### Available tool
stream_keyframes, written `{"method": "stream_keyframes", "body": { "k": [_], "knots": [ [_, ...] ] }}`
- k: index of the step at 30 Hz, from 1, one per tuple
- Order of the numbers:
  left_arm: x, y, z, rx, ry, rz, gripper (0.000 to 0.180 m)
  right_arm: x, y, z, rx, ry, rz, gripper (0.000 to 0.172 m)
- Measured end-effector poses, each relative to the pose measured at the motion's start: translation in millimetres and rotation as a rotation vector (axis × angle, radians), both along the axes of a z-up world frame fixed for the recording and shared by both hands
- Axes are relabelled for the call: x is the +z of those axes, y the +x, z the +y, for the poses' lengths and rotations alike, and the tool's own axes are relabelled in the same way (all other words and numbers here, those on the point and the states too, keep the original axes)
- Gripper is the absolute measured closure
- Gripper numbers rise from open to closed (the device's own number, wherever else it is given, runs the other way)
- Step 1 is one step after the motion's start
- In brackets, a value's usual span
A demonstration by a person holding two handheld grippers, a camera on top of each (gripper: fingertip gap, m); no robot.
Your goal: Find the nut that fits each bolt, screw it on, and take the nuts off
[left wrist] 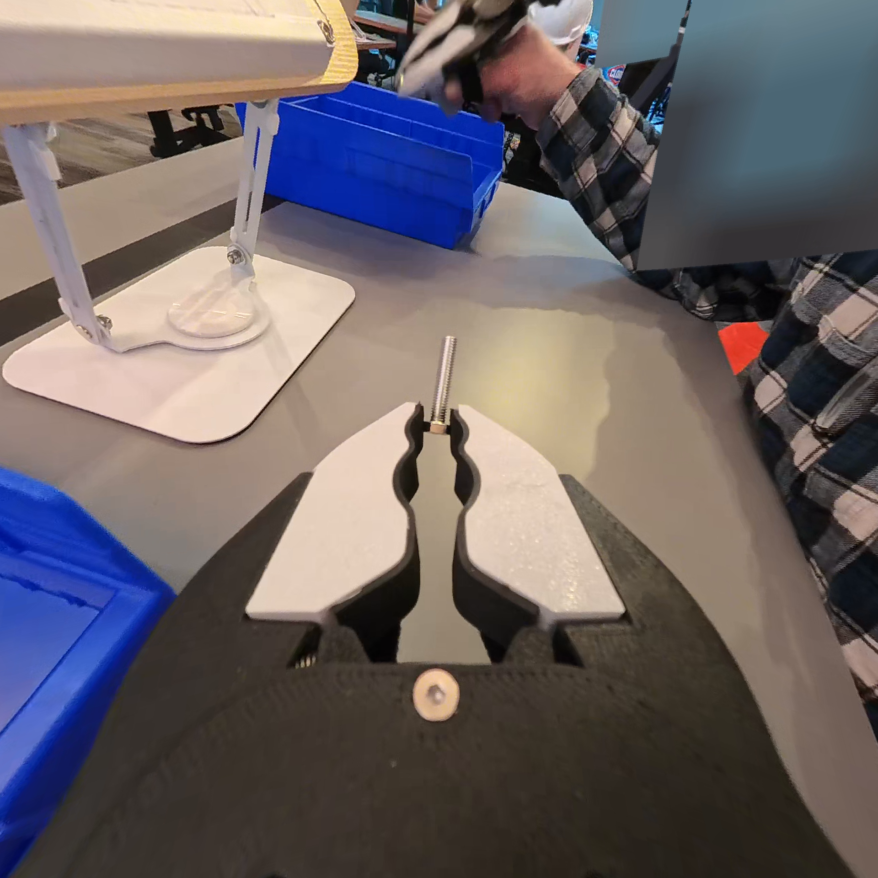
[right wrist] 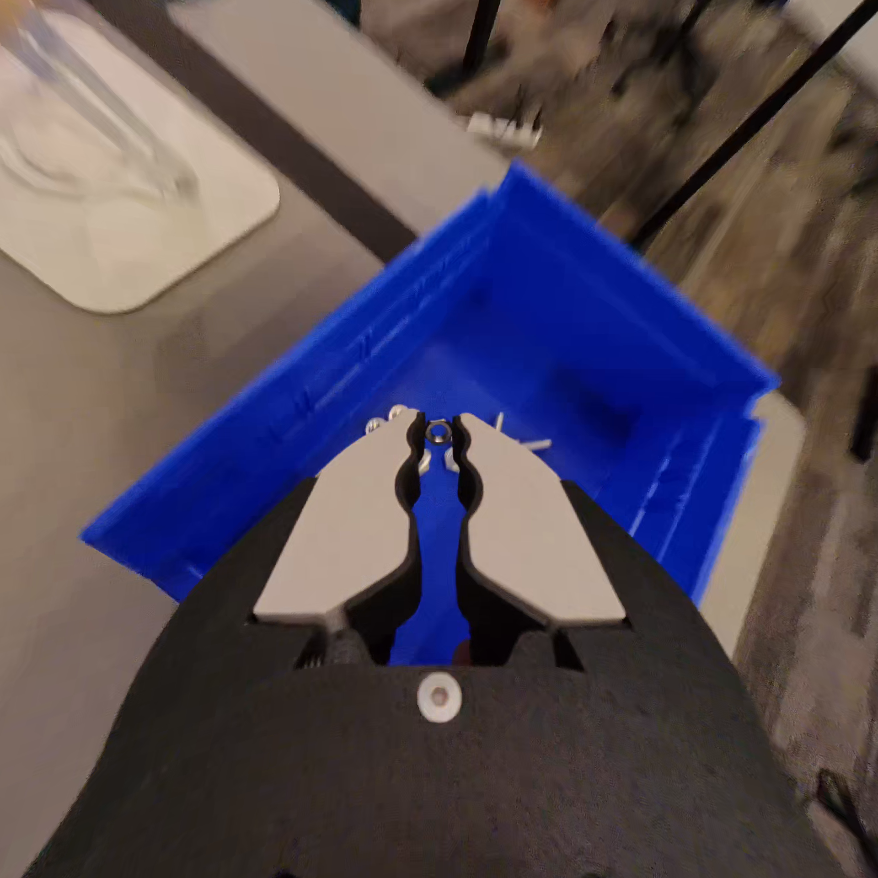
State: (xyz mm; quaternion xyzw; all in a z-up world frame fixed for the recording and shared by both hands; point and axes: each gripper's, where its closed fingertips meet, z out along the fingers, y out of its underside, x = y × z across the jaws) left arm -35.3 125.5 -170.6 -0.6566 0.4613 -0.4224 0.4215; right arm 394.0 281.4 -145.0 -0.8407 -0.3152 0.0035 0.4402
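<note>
Left wrist view: your left claw [left wrist: 437, 424] is narrowed on a silver bolt [left wrist: 443, 375], both fingertips pressed to its hex head, the threaded shank pointing forward over the grey desk [left wrist: 546, 332].
Bolt thread: bare along its whole visible length; no nut on it yet.
Right wrist view: your right claw [right wrist: 438, 432] is narrowed on a small silver nut [right wrist: 437, 433], its hole facing the camera, held between the tips above the blue bin [right wrist: 570, 356].
Bin contents: a few more nuts [right wrist: 398, 412] and a loose bolt or two [right wrist: 537, 444] lie on the bin floor just beyond and under your fingertips; blur keeps me from counting them.
Claw spacing: your two claws are well apart; in the left wrist view your right claw [left wrist: 427, 71] shows far off, raised over the bin [left wrist: 380, 157] at the back of the desk.
Other things: a white stand [left wrist: 180, 361] sits on the desk to the left; a second blue bin [left wrist: 57, 617] is at the near left edge.
Done so far: by my reading, one bolt and one candidate nut are picked; whether they match is not yet tested.
Left to do: bring the nut to the bolt tip, line the hole with the shank, thread it on, then unscrew it; the remaining hardware in the bin looks untouched, so you are early in the task.
</note>
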Motion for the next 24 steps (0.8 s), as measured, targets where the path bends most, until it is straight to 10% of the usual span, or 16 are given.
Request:
{"method": "stream_keyframes", "body": {
  "k": [7,13,19,24],
  "knots": [
    [-0.4,4.4,2.3,0.019,0.010,-0.003,0.170,-57.1,15.6,10.5,-0.092,-0.197,-0.100,0.132],
    [7.6,1.3,5.1,0.046,0.042,-0.042,0.170,10.4,3.8,5.5,-0.105,0.012,-0.109,0.136],
    [24.6,7.5,6.8,0.080,0.043,-0.163,0.170,104.5,-177.9,-64.5,0.445,0.319,0.242,0.151],
    [45.3,20.9,-6.5,0.019,0.025,-0.328,0.170,93.4,-330.3,-138.8,0.908,0.181,0.627,0.148]
  ]
}}
